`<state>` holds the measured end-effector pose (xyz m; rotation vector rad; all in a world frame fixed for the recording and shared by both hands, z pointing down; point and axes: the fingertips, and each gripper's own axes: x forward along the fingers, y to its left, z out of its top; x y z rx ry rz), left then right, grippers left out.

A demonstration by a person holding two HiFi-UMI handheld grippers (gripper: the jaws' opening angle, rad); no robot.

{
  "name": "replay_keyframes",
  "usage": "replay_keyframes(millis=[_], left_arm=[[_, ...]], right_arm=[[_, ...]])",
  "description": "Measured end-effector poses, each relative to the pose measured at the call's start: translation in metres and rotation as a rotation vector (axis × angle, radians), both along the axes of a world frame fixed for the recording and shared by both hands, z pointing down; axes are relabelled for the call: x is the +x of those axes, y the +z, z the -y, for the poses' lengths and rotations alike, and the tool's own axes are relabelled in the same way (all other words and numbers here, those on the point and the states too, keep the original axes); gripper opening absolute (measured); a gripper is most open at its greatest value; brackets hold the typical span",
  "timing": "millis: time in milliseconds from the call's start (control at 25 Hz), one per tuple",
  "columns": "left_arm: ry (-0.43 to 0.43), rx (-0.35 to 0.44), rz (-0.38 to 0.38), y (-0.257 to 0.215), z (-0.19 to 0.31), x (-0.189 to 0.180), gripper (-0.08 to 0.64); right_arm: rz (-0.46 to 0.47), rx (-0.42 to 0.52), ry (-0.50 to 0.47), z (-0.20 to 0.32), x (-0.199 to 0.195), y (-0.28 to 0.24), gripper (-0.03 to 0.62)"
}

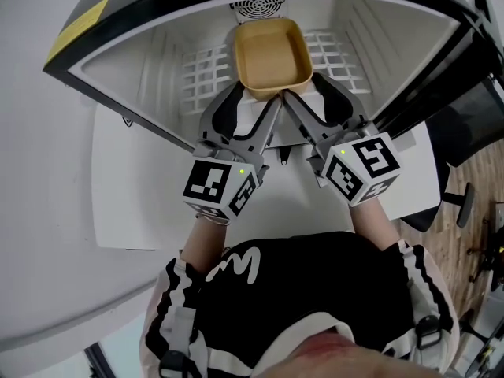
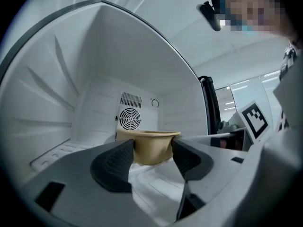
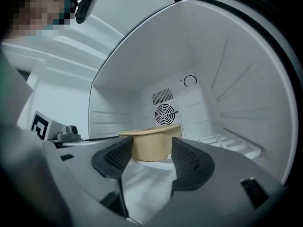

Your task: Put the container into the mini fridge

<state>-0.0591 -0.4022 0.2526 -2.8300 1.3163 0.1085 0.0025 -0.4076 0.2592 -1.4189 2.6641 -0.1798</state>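
**Container on the fridge shelf, both grippers open**

The tan, square, open-topped container (image 1: pixel 272 53) sits at top centre of the head view. It rests on the white wire shelf (image 1: pixel 203 73) inside the white mini fridge (image 1: pixel 153 61), in front of the round fan grille (image 1: pixel 258 8).

The left gripper (image 1: pixel 256 98) and right gripper (image 1: pixel 311 97) point in at its near edge from below, one at each near corner. Each gripper view shows its jaws spread wide. The tub's wall appears in the gap, but the pads do not press on it, so neither gripper holds anything.

The tub is empty and looks thin-walled, probably light and a little flexible. It could skate on the wire shelf if nudged. If it needs shifting, the flared rim or the wall at a near corner is the best place to hold, with gentle pressure so the wall does not buckle.
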Motion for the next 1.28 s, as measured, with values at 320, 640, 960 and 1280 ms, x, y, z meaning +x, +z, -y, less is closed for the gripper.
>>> replay_keyframes(millis=[320, 640, 960, 1280], left_arm=[[-0.037, 0.031, 0.001, 0.016, -0.017, -0.018, 0.261], [-0.018, 0.053, -0.002, 0.004, -0.034, -0.013, 0.261], [-0.004, 0.071, 0.012, 0.003, -0.054, -0.007, 0.261], [0.005, 0.061, 0.012, 0.008, -0.071, -0.009, 0.258]], right_arm=[[0.008, 0.035, -0.039, -0.022, -0.002, 0.004, 0.255], [0.033, 0.054, -0.014, -0.035, 0.002, 0.001, 0.253], [0.001, 0.075, -0.011, -0.056, 0.004, 0.000, 0.253], [-0.031, 0.091, -0.037, -0.076, -0.001, 0.004, 0.250]])
